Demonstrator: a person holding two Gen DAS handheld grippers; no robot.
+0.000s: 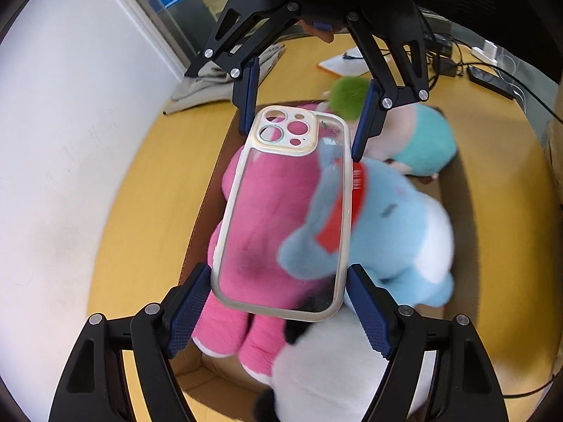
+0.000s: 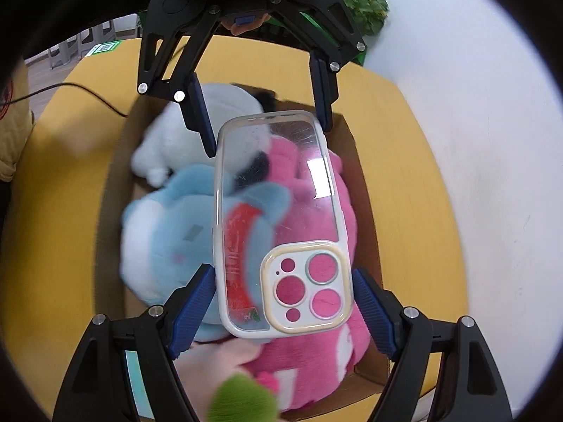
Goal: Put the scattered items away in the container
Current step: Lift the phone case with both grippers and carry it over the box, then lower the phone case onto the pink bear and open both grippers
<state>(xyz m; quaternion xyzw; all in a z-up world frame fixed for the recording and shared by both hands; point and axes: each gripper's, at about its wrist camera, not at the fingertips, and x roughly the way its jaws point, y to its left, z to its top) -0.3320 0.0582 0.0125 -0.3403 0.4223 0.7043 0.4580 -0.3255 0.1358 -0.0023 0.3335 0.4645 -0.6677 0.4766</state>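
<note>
Both grippers pinch one clear phone case (image 1: pixel 285 211) by its long edges: left gripper (image 1: pixel 279 295) at the plain end, right gripper (image 2: pixel 283 302) at the camera end. It hangs over the cardboard box (image 2: pixel 366 183), above the pink plush (image 1: pixel 267 211) and blue plush (image 2: pixel 169 239). Best move: lower it level, then spread both grippers together so neither end tips out.

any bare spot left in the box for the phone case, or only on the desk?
Cardboard box is crowded: pink plush, blue plush and white plush cover the floor. Bare room: yellow desk between box and white wall.
</note>
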